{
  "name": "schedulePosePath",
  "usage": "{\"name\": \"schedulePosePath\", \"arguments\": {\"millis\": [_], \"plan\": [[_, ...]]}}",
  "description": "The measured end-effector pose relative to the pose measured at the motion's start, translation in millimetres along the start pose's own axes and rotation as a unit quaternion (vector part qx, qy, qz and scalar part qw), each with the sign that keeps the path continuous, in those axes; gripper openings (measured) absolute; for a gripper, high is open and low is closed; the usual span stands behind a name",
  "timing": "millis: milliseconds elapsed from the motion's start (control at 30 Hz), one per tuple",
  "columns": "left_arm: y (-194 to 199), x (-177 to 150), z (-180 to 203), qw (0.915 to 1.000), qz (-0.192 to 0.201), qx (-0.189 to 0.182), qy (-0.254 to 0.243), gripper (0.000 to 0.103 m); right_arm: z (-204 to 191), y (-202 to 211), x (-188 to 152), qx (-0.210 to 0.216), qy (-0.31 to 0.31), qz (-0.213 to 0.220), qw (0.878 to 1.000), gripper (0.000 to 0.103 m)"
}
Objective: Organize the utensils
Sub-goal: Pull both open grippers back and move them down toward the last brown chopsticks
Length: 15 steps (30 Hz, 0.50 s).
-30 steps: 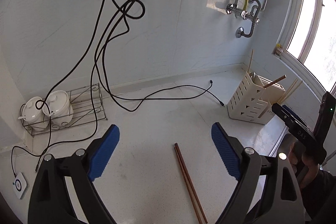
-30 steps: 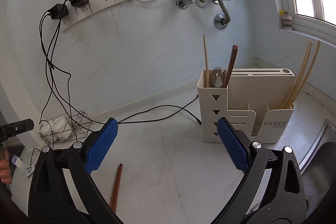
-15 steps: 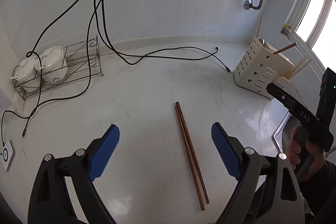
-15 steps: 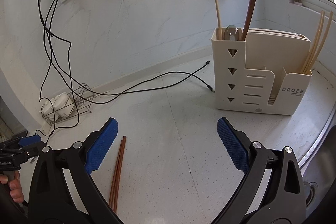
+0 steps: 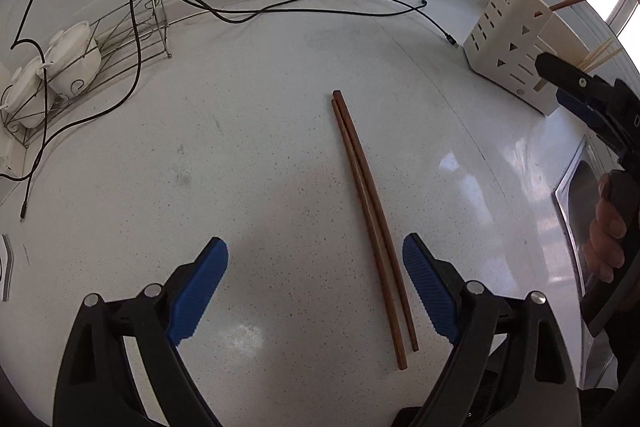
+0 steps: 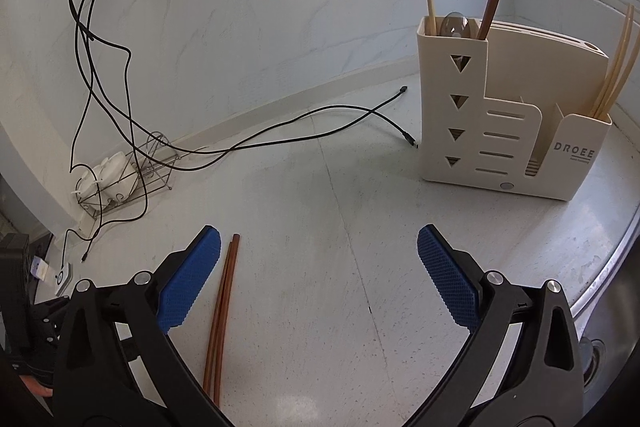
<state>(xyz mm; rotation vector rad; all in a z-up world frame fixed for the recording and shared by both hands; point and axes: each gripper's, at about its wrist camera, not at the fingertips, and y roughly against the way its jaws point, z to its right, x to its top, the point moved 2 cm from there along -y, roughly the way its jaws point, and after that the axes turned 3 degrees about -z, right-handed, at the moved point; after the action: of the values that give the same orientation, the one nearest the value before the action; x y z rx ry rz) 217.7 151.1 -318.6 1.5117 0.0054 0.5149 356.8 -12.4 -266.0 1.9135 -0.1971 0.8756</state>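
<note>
A pair of dark brown chopsticks (image 5: 370, 211) lies side by side on the white speckled counter (image 5: 248, 163). My left gripper (image 5: 316, 267) hangs open low over the counter, with the chopsticks' near half just inside its right finger. In the right wrist view the same chopsticks (image 6: 222, 311) lie beside the left finger of my open right gripper (image 6: 320, 263), which holds nothing. The cream utensil holder (image 6: 496, 131) stands at the right, with a spoon, a brown stick and pale chopsticks in it. The holder (image 5: 508, 43) also shows at the far right of the left wrist view.
Black cables (image 6: 248, 143) trail from wall sockets across the counter's back. A wire rack with white lidded pots (image 5: 60, 67) stands at the back left. A steel sink edge (image 5: 576, 219) borders the right. A hand (image 5: 608, 231) holds the right gripper's handle.
My left gripper has dropped and tipped downward, so the chopsticks now lie close under it. My right gripper has also lowered and tilted down a little; both stayed open.
</note>
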Motion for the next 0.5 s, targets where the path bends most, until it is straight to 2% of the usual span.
{"name": "schedulePosePath", "arguments": {"millis": [167, 333, 500], "plan": [[-21.1, -4.4, 12.5, 0.9988, -0.044, 0.012, -0.02, 0.088, 3.8, -1.2, 0.8, -0.002, -0.006, 0.001, 1.0, 0.094], [-40.3, -5.2, 19.2, 0.9966, -0.071, 0.033, -0.029, 0.088, 10.1, -3.1, -0.4, -0.004, -0.013, -0.003, 1.0, 0.094], [-52.7, -7.0, 21.3, 0.9948, -0.09, 0.037, -0.029, 0.088, 12.4, -0.2, -1.0, -0.01, -0.01, 0.007, 1.0, 0.094]]}}
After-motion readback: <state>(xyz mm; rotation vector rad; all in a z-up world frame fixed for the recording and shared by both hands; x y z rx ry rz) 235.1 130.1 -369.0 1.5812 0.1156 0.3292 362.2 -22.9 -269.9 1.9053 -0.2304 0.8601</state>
